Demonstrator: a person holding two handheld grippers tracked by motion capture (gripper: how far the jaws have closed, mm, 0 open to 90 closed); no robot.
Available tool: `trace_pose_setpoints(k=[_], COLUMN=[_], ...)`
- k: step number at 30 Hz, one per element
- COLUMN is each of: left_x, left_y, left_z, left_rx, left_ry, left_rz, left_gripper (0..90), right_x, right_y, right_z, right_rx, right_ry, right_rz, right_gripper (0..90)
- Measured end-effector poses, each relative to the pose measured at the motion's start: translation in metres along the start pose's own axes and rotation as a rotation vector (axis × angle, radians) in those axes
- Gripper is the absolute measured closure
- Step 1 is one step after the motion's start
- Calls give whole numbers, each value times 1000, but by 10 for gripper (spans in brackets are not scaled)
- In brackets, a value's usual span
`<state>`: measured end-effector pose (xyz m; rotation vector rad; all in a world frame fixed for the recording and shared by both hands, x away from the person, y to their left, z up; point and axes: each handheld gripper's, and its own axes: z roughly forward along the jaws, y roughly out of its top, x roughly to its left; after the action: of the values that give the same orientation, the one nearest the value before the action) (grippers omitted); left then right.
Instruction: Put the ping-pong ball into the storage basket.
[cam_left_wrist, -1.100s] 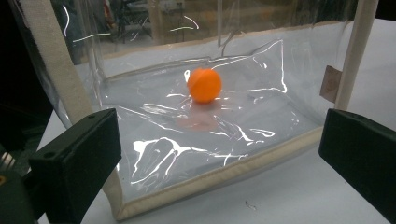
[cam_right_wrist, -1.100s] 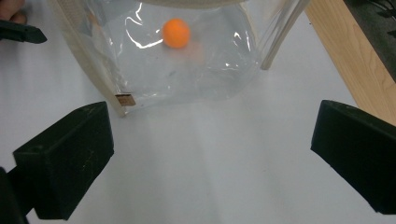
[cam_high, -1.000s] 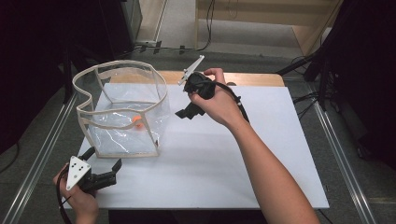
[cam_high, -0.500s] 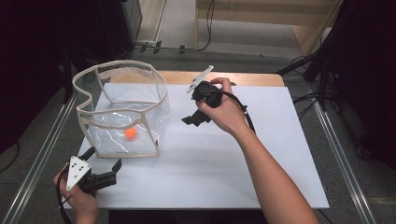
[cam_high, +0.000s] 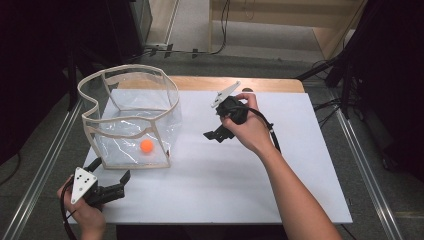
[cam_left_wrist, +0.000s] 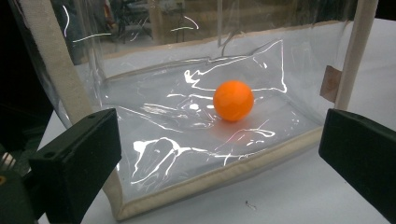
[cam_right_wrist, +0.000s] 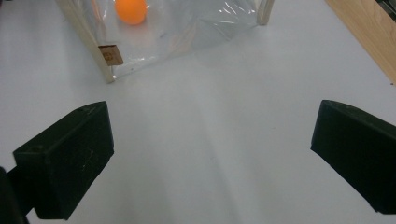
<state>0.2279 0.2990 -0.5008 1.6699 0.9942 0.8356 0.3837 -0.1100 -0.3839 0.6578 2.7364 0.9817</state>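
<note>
A clear plastic bag (cam_high: 130, 115) with beige trim stands open-topped on the left of the white table top (cam_high: 240, 175). An orange ball (cam_high: 146, 145) rests on its floor near the front wall. My left gripper (cam_high: 111, 171) is open just in front of the bag's near corner. In the left gripper view the ball (cam_left_wrist: 233, 100) lies behind the clear wall (cam_left_wrist: 177, 140), between my wide jaws. My right gripper (cam_high: 216, 134) is open and empty, to the right of the bag over bare table. The right gripper view looks back at the ball (cam_right_wrist: 131, 10) and bag (cam_right_wrist: 196, 28).
A small brown label (cam_right_wrist: 108, 54) is on the bag's corner seam. A strip of wooden table (cam_high: 235, 83) shows past the white top's far edge. Metal rails (cam_high: 45, 165) run along both sides of the table. Cables lie on the floor beyond.
The right gripper has drawn away from the bag, to the right and toward the person. The ball has dropped lower in the bag and come to rest. The left gripper has stayed put.
</note>
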Motion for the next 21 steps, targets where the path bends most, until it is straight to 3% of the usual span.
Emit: trace_pose_setpoints(k=[21], left_x=[0], left_y=[0], left_z=[0], left_rx=[-1], left_ry=[-1], left_rz=[2], left_gripper=[0], right_x=[0], right_y=[-42], right_z=[8], right_rx=[-23], right_ry=[-12], right_rz=[56], right_gripper=[0])
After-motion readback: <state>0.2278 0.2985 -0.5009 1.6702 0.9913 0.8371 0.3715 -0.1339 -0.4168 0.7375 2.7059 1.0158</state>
